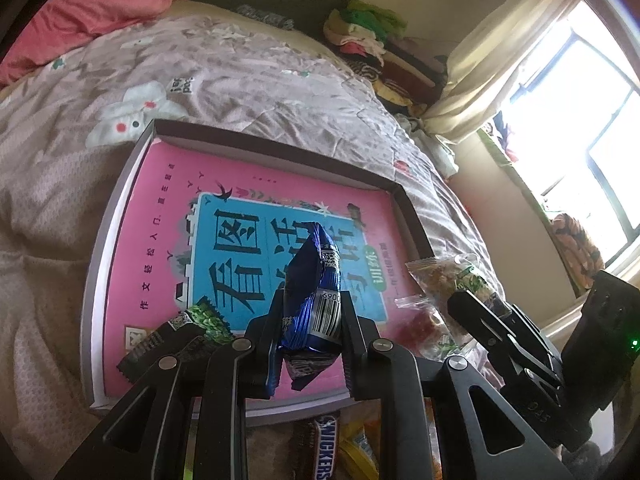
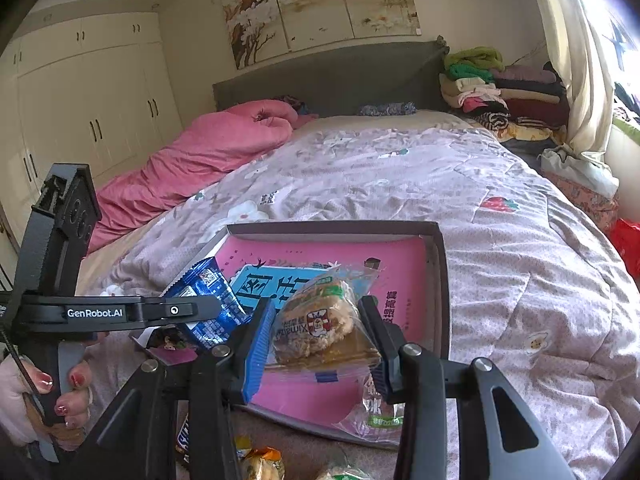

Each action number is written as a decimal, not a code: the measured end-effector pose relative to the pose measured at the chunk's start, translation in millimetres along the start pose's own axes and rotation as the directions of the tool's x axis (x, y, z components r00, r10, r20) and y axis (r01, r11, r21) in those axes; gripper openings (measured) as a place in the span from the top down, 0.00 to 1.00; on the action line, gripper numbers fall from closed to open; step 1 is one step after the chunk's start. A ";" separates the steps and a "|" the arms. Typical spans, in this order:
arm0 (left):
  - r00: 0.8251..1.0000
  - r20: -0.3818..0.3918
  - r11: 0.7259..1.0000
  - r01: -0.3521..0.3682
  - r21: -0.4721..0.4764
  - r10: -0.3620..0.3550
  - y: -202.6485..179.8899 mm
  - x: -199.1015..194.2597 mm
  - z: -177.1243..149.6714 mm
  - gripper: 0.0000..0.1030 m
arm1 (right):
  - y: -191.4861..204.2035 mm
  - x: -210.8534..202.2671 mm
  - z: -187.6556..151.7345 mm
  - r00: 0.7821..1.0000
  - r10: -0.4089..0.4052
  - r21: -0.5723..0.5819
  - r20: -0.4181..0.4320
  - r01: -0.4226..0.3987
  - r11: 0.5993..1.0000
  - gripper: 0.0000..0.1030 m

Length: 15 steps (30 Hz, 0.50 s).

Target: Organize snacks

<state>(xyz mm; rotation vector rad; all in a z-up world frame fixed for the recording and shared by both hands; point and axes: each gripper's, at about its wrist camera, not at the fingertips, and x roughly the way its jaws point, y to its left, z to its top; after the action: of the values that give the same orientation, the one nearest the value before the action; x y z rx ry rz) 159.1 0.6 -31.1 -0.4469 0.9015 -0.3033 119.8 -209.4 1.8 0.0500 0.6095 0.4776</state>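
Observation:
My left gripper is shut on a blue foil snack packet, held upright over the shallow grey box that has a pink book lying in it. My right gripper is shut on a clear-wrapped rice cake above the same box. In the left wrist view the right gripper shows at the right with its clear packet. The right wrist view has the blue packet at the left. A black-green packet lies in the box's near left corner.
The box rests on a floral quilt on a bed. A Snickers bar and other wrapped snacks lie near me below the box. A pink duvet is at the far left, folded clothes at the far right. A hand holds the left gripper's handle.

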 end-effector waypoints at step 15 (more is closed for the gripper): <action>1.000 -0.019 1.000 -0.001 -0.017 0.001 9.4 9.8 -5.1 0.77 | -2.1 14.9 -5.3 0.999 -0.008 0.008 -0.046 0.008 1.000 0.58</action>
<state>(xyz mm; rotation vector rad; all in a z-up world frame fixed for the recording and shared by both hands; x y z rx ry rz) 161.4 3.3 -45.1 -0.4594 0.9234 -0.2996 128.3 -205.1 -11.0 0.0445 0.6569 0.4698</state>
